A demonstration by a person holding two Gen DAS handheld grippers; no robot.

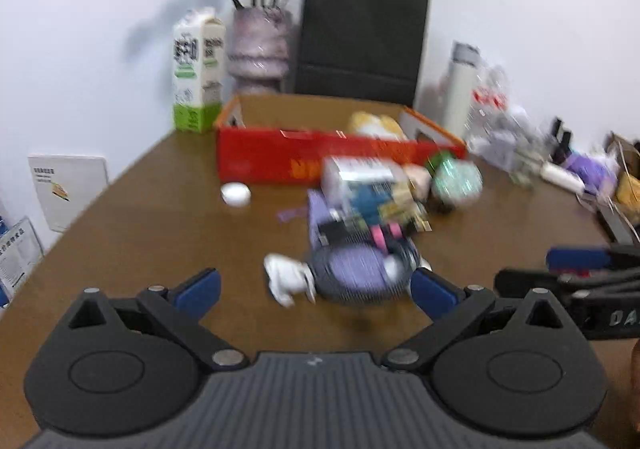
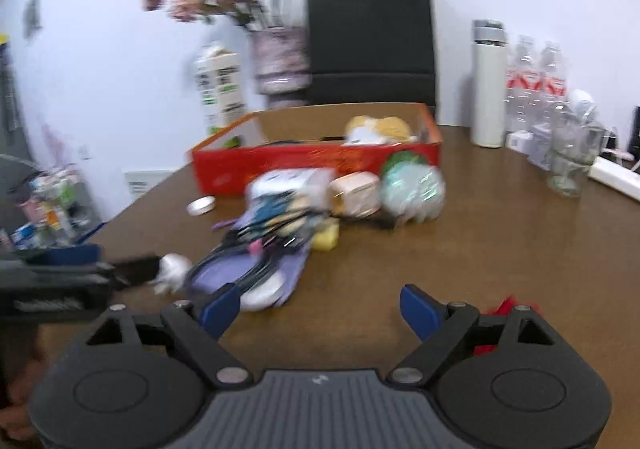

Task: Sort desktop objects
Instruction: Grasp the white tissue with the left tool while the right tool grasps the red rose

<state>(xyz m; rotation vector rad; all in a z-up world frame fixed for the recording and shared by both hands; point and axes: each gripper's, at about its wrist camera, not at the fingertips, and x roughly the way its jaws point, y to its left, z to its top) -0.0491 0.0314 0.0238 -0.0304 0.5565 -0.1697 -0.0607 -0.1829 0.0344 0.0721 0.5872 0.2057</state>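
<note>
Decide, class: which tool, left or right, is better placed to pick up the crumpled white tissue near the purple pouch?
Probably left. The left tool is open, with the tissue just ahead between its fingers. The right tool, also open, has the tissue off to its side.

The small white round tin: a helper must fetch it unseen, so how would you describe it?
Find the red cardboard box on the brown table. Just before its left front corner lies the small white round tin, alone, apart from the jumbled pile, flat and plain.
</note>
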